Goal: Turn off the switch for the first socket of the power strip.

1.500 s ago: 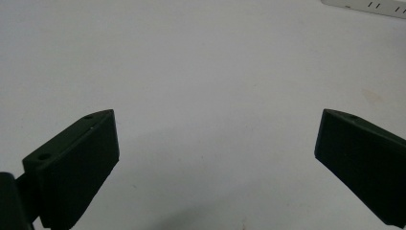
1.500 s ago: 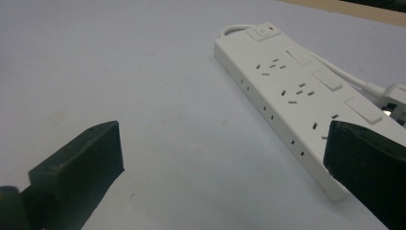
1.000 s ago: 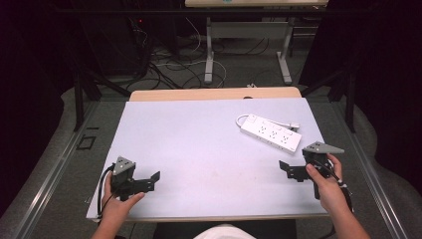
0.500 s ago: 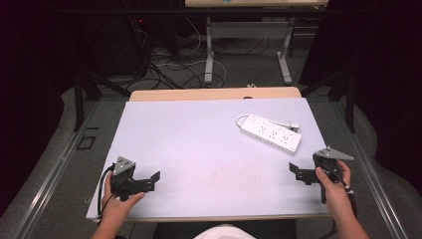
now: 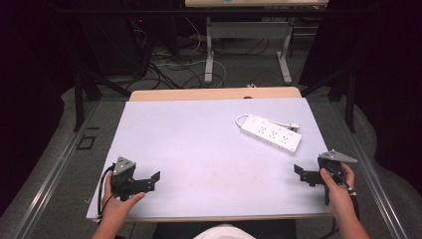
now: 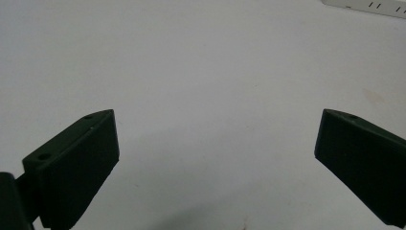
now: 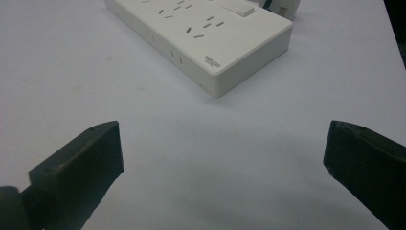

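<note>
The pale tabletop (image 5: pixel 199 149) spans the high view, bare across its middle. A white power strip (image 5: pixel 271 133) lies flat on its far right part, cord end toward the right edge. Near the right front corner the right claw (image 5: pixel 298 172) sits just short of the strip, jaws spread wide with nothing between. Well apart, at the left front, the left claw (image 5: pixel 155 180) is likewise wide and empty
</note>
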`<state>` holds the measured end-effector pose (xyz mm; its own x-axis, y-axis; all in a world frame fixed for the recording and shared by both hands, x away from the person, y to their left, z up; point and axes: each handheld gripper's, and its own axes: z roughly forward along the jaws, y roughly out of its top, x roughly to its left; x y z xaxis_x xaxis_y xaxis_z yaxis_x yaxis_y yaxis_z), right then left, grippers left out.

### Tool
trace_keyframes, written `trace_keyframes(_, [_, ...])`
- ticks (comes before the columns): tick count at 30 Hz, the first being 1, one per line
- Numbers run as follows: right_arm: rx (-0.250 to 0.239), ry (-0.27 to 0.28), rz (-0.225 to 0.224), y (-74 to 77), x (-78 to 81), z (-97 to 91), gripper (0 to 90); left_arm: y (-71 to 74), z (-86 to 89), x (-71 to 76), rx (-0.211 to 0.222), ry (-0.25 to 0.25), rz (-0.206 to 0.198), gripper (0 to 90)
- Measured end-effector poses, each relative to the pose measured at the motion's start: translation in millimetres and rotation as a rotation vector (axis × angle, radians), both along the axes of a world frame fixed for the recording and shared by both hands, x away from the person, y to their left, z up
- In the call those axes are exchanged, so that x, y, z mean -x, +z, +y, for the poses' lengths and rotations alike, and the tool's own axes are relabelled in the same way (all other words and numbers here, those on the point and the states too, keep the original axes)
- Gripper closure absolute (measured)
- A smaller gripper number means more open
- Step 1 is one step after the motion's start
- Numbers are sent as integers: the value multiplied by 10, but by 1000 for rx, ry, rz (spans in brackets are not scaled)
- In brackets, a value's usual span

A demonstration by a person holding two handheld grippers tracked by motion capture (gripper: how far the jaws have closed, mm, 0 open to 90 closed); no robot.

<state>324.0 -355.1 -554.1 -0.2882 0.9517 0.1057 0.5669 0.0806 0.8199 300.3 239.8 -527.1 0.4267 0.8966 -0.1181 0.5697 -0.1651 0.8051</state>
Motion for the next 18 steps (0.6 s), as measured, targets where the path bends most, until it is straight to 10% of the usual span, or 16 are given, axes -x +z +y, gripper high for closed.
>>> trace_keyframes(18, [16,10,19,-72,18,-31,0,-4,10,-4,1,1,5,11])
